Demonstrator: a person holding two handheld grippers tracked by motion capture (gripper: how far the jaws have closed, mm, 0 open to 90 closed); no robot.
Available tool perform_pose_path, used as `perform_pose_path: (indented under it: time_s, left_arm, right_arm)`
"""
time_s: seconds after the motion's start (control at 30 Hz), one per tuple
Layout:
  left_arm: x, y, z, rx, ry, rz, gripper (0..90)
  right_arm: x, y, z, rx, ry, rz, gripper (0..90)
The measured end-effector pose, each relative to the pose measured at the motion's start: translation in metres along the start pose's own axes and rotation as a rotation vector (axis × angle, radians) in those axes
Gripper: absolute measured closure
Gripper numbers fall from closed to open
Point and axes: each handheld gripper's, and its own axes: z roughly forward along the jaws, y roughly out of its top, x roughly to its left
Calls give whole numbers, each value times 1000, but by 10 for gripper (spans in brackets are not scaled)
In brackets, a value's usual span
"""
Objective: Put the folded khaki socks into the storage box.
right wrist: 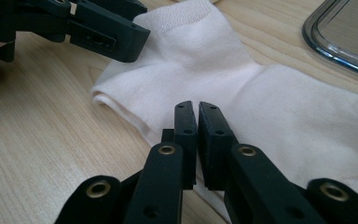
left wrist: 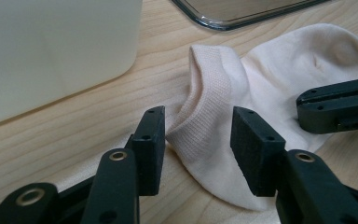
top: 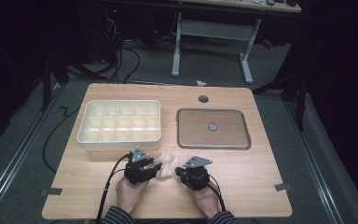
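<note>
A pale pink sock point(top: 170, 163) lies flat on the wooden table near the front edge, between my two grippers. My left gripper point(left wrist: 198, 140) stands open astride the sock's ribbed cuff point(left wrist: 200, 93), which rises between the pads; the left pad just meets its edge. My right gripper point(right wrist: 198, 116) is shut at the near edge of the sock point(right wrist: 200, 60), its tips pinching a thin bit of fabric. In the high view the left gripper point(top: 154, 169) and right gripper point(top: 179, 171) face each other across the sock, each held by a hand.
A white box with several compartments point(top: 119, 140) stands just behind the left gripper. A shallow metal tray point(top: 213, 145) lies behind the right one. Bare tabletop point(top: 256, 177) lies to the right of the hands.
</note>
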Motion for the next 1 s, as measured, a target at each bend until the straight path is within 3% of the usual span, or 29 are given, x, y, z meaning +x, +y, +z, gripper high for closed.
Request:
perform_pose_path:
  time_s: [0.1, 0.3, 0.53, 0.67, 0.87, 1.0]
  left_arm:
    - [-1, -1, 2, 7, 24, 19, 547]
    - [-1, -1, 3, 10, 18, 31, 550]
    - [-2, 0, 4, 14, 11, 44, 635]
    - [1, 1, 5, 20, -41, -2, 764]
    - [5, 2, 5, 32, -77, -41, 807]
    - [5, 3, 2, 38, -96, -39, 813]
  right_arm:
    - [0, -1, 0, 1, 2, 5, 861]
    - [0, 0, 0, 4, -1, -16, 861]
    - [4, 1, 0, 21, -19, -50, 854]
    - [5, 1, 0, 18, -23, -58, 855]
    - [4, 0, 0, 19, -24, -55, 855]
    - [4, 0, 0, 18, -22, -52, 855]
